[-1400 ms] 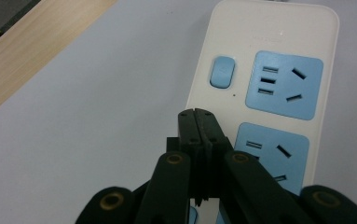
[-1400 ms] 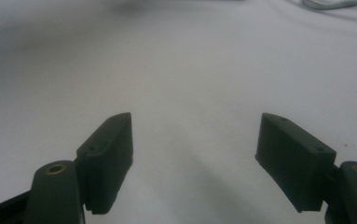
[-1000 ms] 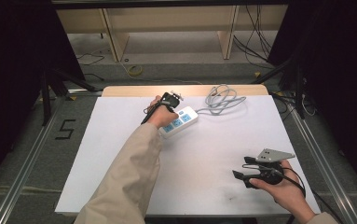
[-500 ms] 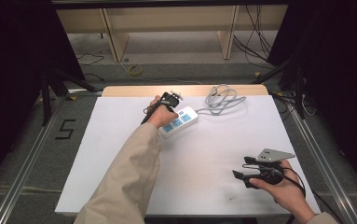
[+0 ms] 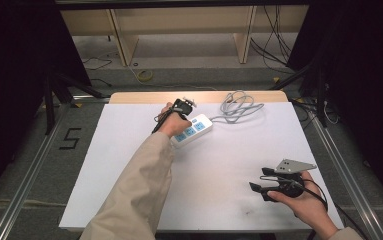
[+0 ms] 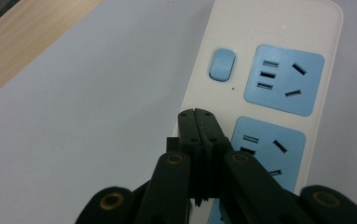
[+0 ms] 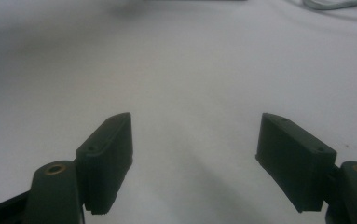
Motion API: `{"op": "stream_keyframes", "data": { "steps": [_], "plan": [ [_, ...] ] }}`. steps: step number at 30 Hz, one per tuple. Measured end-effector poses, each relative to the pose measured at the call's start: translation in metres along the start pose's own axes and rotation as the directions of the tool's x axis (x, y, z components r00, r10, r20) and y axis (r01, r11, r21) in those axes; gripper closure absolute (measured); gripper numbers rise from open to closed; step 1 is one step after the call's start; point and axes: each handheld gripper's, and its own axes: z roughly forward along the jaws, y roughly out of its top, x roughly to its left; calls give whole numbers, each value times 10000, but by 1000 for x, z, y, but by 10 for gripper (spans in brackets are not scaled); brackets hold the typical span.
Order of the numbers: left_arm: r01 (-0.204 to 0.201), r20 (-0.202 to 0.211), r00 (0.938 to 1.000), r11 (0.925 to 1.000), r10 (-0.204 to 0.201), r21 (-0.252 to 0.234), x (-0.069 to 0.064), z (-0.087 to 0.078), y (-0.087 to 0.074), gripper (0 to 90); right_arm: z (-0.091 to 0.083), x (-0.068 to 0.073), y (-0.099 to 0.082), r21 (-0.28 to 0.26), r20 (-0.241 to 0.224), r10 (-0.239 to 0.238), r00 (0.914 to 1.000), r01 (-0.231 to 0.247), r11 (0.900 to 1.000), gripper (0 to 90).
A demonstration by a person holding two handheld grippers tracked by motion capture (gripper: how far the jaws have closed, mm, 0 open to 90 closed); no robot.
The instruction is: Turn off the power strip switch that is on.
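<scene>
Left gripper view looks straight down the left gripper (image 6: pixel 199 114), whose two black jaws are pressed together with nothing between them. Their tips sit over the near edge of the white power strip (image 6: pixel 264 28), just short of its blue rocker switch (image 6: pixel 222 64), which lies ahead of the tips and slightly to their right; the blue socket faces run along the right of the jaws. Whether the tips touch the strip's casing cannot be told.

In the high view the left gripper (image 5: pixel 183 106) hangs over the strip (image 5: pixel 193 131) at the far middle of the white table (image 5: pixel 129 150), the grey cord (image 5: pixel 239 105) coiled beyond it. The right gripper (image 5: pixel 259 187) rests well apart at the near right, jaws spread wide over bare table.

Judging by this, the approach is done: closed jaws are lined up on the switch. What seems left is the press itself, a short push forward onto the rocker.
</scene>
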Motion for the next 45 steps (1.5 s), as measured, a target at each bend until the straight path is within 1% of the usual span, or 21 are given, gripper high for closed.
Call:
{"op": "stream_keyframes", "data": {
  "steps": [5,12,27,45],
  "plan": [
    [42,-34,10000,10000,-42,14,-1,0,0,900,0,0,0,7,8,8,10000,-8,10000,273],
    [-3,-74,10000,10000,3,22,-1,0,0,900,0,0,0,0,16,5,10000,-5,10000,273],
    [-4,-2,10000,10000,4,29,0,0,0,900,0,0,1,-78,46,21,10000,-21,10000,273],
    [-10,-58,10000,10000,10,0,-1,0,0,900,-1,0,1,-104,47,8,10000,-8,9999,273]
  ]
}}
